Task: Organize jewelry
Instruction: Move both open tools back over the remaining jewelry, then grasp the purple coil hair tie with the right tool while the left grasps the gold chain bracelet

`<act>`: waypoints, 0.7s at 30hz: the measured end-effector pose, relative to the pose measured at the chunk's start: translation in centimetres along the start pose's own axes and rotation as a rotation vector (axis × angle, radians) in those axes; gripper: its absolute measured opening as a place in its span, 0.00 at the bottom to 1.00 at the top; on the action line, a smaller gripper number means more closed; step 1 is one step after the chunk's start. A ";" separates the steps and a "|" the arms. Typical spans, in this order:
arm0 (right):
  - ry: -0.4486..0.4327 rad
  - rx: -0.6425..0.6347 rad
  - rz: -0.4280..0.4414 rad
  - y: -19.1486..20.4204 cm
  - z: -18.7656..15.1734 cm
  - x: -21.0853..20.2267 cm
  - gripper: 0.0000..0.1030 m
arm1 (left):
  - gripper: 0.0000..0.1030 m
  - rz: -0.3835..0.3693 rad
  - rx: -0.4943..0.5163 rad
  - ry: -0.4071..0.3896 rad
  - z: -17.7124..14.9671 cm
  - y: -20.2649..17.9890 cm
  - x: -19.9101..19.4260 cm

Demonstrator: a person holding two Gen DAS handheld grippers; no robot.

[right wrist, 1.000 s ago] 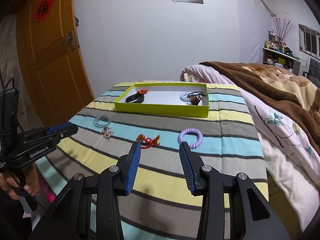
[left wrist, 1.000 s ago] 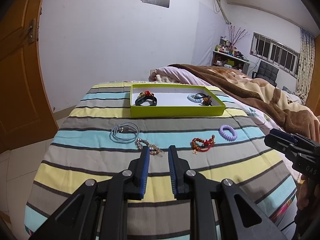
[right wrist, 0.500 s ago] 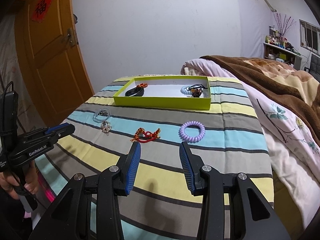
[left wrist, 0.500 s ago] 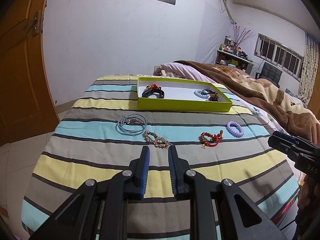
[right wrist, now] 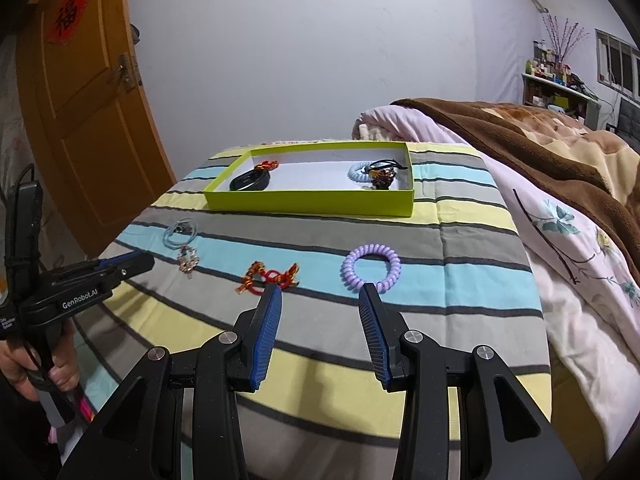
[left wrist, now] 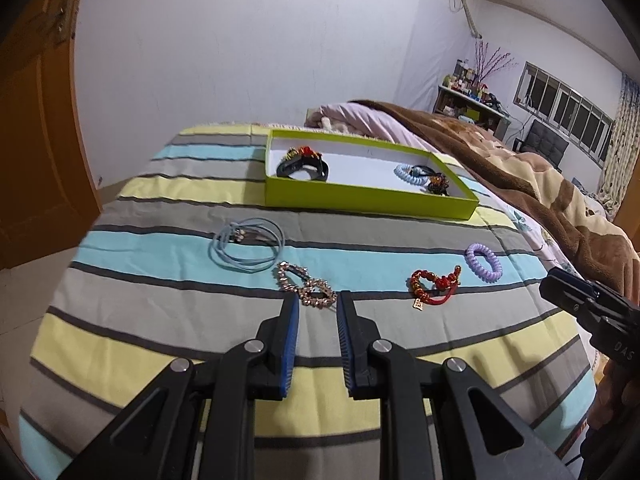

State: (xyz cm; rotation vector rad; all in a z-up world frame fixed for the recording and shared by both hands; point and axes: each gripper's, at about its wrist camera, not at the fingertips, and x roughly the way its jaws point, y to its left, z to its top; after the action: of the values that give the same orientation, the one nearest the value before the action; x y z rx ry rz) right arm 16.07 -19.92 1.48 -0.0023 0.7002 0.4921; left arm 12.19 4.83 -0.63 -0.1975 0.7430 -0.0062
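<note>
A green tray [left wrist: 372, 199] [right wrist: 312, 203] at the far side of the striped table holds a black band, a pale blue coil tie and a dark beaded piece. On the cloth lie a blue cord loop [left wrist: 248, 245], a gold chain bracelet [left wrist: 306, 288] [right wrist: 188, 258], a red bead bracelet [left wrist: 434, 285] [right wrist: 272, 276] and a purple coil tie [left wrist: 483, 262] [right wrist: 371, 268]. My left gripper [left wrist: 317, 300] is open and empty, its tips just short of the gold bracelet. My right gripper [right wrist: 320, 294] is open and empty, between the red bracelet and the purple tie.
A bed with a brown blanket [right wrist: 540, 152] and pink floral sheet [right wrist: 580, 264] runs along the table's right side. An orange door [right wrist: 80, 120] stands at the left. The table's near and left edges drop to the floor.
Both grippers have moved forward and lower toward the loose jewelry. The left now sits at the gold bracelet; the right is nearer the purple tie. Jaw openings look unchanged.
</note>
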 end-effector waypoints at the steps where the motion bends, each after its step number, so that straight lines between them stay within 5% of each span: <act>1: 0.002 0.003 -0.002 -0.1 0.1 0.2 0.40 | 0.22 0.002 -0.007 0.012 0.1 0.0 0.5; 14: 0.032 0.033 -0.028 -2.1 1.2 2.6 0.40 | 0.26 0.030 -0.050 0.106 1.4 0.3 4.5; 21: 0.047 0.042 -0.033 -2.9 1.5 3.7 0.40 | 0.26 -0.023 -0.009 0.118 1.8 -0.5 5.4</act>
State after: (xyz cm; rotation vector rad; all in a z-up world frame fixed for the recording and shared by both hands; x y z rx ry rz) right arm 20.66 -20.65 -0.14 0.0142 0.7552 0.4464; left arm 17.40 4.22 -2.86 -0.2157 0.8589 -0.0363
